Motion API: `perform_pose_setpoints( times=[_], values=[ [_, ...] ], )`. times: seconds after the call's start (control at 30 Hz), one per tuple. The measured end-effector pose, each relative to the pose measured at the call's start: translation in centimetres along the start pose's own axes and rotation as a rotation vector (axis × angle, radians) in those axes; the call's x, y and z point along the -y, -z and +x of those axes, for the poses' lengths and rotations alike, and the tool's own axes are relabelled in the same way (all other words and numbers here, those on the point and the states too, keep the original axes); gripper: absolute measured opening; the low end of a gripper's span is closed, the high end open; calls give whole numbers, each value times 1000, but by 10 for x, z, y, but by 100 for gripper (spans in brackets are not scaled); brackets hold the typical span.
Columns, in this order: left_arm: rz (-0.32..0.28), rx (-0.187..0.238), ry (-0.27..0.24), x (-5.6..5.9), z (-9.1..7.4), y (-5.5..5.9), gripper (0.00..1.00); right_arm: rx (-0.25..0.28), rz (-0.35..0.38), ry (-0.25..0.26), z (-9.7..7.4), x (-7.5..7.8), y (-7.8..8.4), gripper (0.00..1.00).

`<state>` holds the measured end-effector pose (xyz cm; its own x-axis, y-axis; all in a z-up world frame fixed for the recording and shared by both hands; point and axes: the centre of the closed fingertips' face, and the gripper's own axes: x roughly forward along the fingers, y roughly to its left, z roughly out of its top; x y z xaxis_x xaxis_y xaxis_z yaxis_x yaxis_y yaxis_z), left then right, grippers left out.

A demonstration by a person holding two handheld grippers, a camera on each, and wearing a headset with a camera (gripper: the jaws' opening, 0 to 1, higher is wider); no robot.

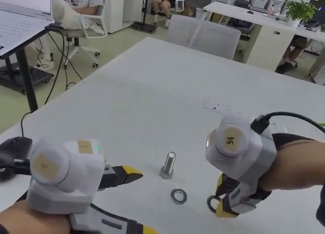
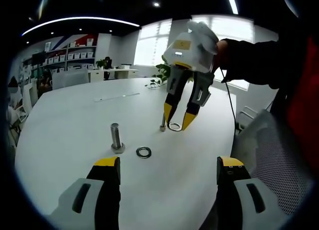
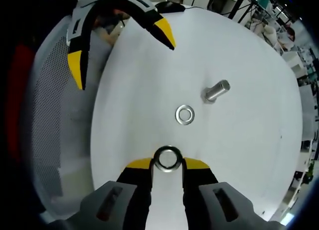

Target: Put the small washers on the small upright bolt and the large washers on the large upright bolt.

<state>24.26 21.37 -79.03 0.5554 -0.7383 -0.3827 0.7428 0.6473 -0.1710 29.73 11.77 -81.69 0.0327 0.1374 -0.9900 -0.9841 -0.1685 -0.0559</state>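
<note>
Washer (image 3: 168, 158) sits clamped between the right gripper (image 3: 168, 164) tips, low over the table (image 1: 152, 92), likely for carrying to the upright bolt (image 1: 168, 164). Second washer (image 1: 178, 196) lies just beside that bolt. Left gripper (image 2: 168, 162) hovers, jaws apart and empty.

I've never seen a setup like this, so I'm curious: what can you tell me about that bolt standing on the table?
The bolt looks like silvery metal and catches light at its top. It stands upright on the white table, hex head down and threaded shank pointing up. Nothing sits on its shank yet. A loose washer lies flat on the table close beside it, not touching it. Only the table touches the bolt.
</note>
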Motion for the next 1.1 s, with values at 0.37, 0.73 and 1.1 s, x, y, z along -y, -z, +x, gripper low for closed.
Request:
perform_pose_setpoints(
  times=[0.37, 0.73, 1.1],
  values=[
    [-3, 21, -37, -7, -5, -1, 79, 11, -10, 20, -8, 7, -9, 24],
    [-10, 38, -81, -16, -13, 0, 79, 19, -38, 40, -16, 16, -23, 24],
    [-20, 46, -107, -24, -19, -3, 79, 40, -76, 68, -31, 36, -43, 24]
  ],
)
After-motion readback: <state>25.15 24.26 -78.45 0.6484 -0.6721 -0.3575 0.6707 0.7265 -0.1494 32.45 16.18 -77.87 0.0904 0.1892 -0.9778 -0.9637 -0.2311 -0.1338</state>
